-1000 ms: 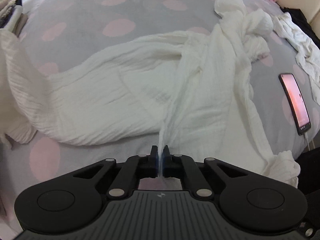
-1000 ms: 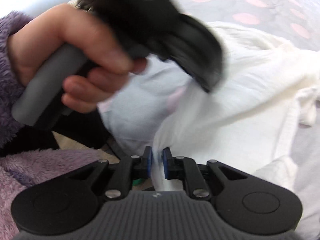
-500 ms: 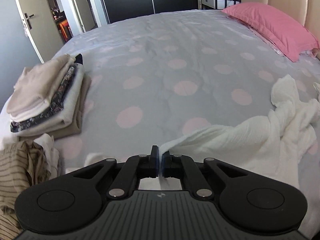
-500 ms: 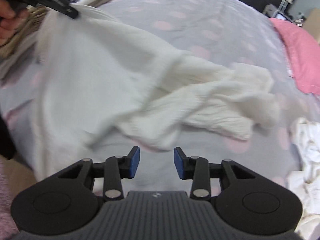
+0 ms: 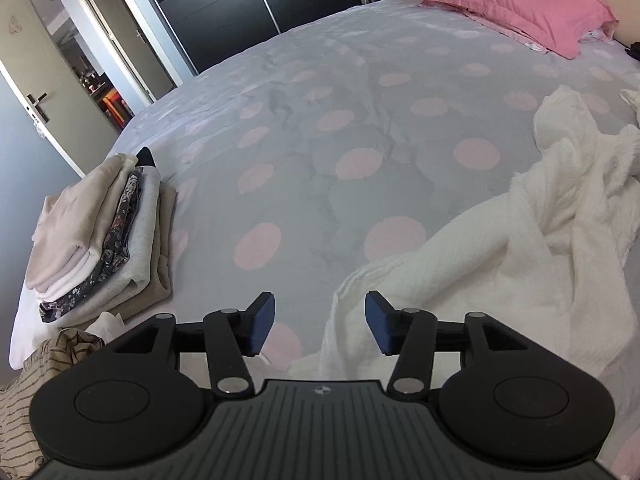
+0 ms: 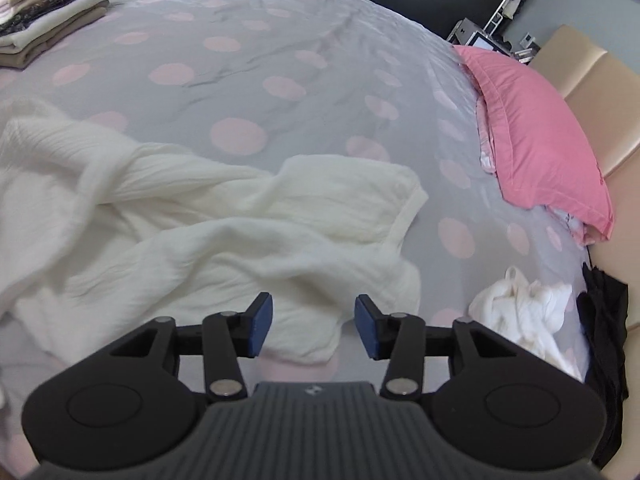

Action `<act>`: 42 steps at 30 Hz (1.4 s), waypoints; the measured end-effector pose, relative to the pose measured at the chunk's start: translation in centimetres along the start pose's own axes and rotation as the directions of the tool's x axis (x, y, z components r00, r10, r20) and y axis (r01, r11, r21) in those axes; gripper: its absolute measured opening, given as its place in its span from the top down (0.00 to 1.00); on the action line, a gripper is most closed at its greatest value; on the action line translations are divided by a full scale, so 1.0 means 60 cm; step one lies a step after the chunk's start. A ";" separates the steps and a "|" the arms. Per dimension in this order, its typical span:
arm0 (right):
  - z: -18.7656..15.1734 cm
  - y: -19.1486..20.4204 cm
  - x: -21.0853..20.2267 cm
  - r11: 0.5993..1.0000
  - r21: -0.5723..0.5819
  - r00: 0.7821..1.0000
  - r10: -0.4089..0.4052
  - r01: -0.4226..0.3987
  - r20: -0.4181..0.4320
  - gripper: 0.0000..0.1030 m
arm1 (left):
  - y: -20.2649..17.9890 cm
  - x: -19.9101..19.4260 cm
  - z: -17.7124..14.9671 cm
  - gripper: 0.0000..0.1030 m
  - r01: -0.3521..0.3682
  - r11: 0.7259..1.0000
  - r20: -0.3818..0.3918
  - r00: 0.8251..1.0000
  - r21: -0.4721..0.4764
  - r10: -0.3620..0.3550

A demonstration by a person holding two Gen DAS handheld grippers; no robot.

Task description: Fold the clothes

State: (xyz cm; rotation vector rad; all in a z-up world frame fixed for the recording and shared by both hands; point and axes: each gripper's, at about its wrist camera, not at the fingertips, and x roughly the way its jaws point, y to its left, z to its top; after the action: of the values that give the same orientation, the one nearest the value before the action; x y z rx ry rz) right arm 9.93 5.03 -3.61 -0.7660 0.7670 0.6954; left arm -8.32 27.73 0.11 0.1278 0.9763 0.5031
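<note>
A: fingers?
B: left gripper (image 5: 320, 322) and right gripper (image 6: 309, 324) both opening, nothing gripped
A: garment?
B: white crinkled garment (image 6: 208, 224) crumpled on bed (image 6: 248, 64), lower left of right view

A crumpled garment (image 6: 192, 216) lies on the bed (image 6: 248, 64), folded stack (image 5: 100, 240) left, pillow (image 6: 540, 128) far right

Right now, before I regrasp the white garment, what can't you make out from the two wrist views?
- White garment: left part blurred and cut by the right wrist view's edge; near hem hidden behind the right gripper.
- Same garment: the left wrist view's right edge crops it.
- Striped cloth: mostly behind the left gripper.
- Folded stack: lower layers indistinct.
</note>
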 end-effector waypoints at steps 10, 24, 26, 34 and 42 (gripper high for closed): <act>0.012 -0.026 0.098 0.999 -0.054 0.998 0.005 -0.008 -0.060 0.68 | -0.018 -0.027 -0.040 0.48 0.298 0.946 -0.136 0.939 -0.126 -0.314; -0.087 -0.130 0.001 0.959 0.217 0.964 -0.131 0.183 -0.233 0.98 | -0.086 -0.064 -0.104 0.48 0.436 0.893 -0.167 0.877 -0.113 -0.450; -0.114 -0.140 -0.004 0.941 0.204 0.937 -0.207 0.269 -0.281 0.99 | -0.094 -0.072 -0.108 0.48 0.447 0.888 -0.164 0.873 -0.104 -0.459; -0.209 -0.189 0.005 0.899 0.264 0.888 -0.228 0.350 -0.399 0.97 | -0.115 -0.097 -0.119 0.48 0.466 0.878 -0.145 0.866 -0.112 -0.478; -0.201 -0.178 -0.018 0.896 0.251 0.899 -0.272 0.367 -0.342 0.84 | -0.175 -0.109 -0.130 0.48 0.476 0.876 -0.166 0.860 -0.078 -0.483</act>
State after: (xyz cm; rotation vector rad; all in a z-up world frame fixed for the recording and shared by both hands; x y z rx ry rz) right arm 13.55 -10.64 -5.02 -0.6938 0.9694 0.1470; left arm -14.01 14.56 -2.71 -0.1962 1.1318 0.0679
